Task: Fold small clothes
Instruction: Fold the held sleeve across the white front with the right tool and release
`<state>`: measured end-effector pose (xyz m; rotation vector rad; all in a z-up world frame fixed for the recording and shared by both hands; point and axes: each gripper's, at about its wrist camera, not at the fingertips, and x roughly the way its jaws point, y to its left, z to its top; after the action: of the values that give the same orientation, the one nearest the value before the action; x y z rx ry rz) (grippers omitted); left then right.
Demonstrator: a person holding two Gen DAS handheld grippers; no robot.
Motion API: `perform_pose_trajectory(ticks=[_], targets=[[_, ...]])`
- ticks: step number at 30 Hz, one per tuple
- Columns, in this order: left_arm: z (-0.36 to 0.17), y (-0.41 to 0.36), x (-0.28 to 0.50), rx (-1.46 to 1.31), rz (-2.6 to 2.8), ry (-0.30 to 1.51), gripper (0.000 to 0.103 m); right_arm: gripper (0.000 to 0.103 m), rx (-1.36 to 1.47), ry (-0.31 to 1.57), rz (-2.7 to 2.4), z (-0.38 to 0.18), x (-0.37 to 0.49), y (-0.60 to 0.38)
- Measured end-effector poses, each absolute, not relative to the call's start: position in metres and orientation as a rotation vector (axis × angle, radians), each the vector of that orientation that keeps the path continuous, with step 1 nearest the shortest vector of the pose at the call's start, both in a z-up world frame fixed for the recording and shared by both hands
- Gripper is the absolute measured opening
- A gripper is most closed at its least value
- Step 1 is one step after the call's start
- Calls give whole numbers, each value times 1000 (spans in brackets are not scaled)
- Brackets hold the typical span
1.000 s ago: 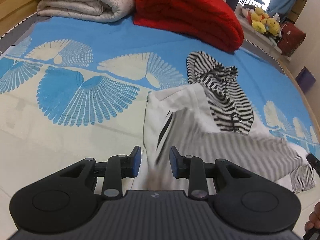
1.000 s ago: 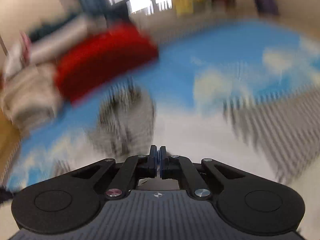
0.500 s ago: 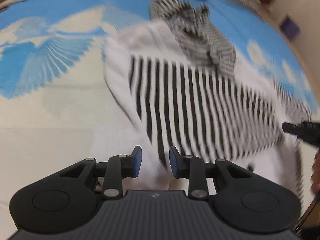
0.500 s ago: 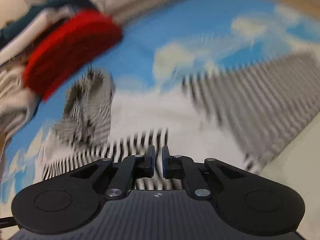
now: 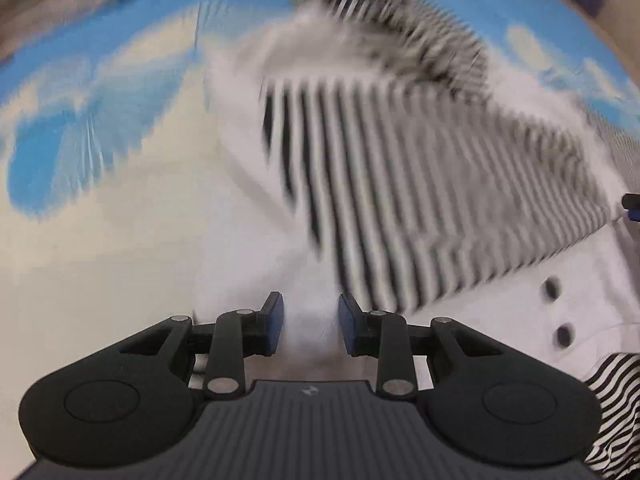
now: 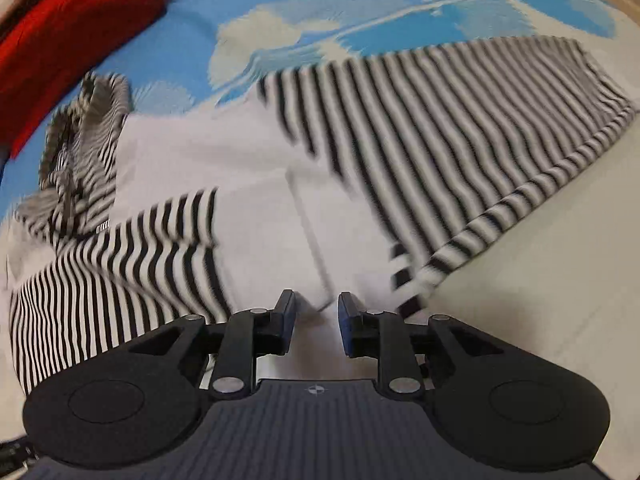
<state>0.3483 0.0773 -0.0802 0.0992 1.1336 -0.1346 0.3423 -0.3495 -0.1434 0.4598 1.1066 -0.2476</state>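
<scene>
While both views are smeared with blur, the black-and-white striped hoodie can be made out lying spread on the bed, over its blue-and-cream cover. Seen from the right gripper, the jaws stand spread with nothing between them, right at the garment's white front edge; a striped sleeve runs out toward two o'clock and the hood sits at ten o'clock. At eleven o'clock a red blanket is bundled. Over white cloth, the left gripper likewise has its jaws spread.
</scene>
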Motion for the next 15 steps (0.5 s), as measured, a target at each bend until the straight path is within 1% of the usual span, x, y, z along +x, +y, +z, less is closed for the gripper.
perform_pose_trajectory(ticks=[1,4,9,15], targets=[[-69,75,347,94,-146,1093,35,24,464,1079,-243,-138,342,-353],[-42,64,344,64,-170,1013,43,24,457,991,-237,-117,337,-364],[-37,38,338,107,-211,996,47,28,496,939,-244,-105,325,-392],[-38,34,334,135,-219,999,47,29,504,899,-308,-99,312,-439]])
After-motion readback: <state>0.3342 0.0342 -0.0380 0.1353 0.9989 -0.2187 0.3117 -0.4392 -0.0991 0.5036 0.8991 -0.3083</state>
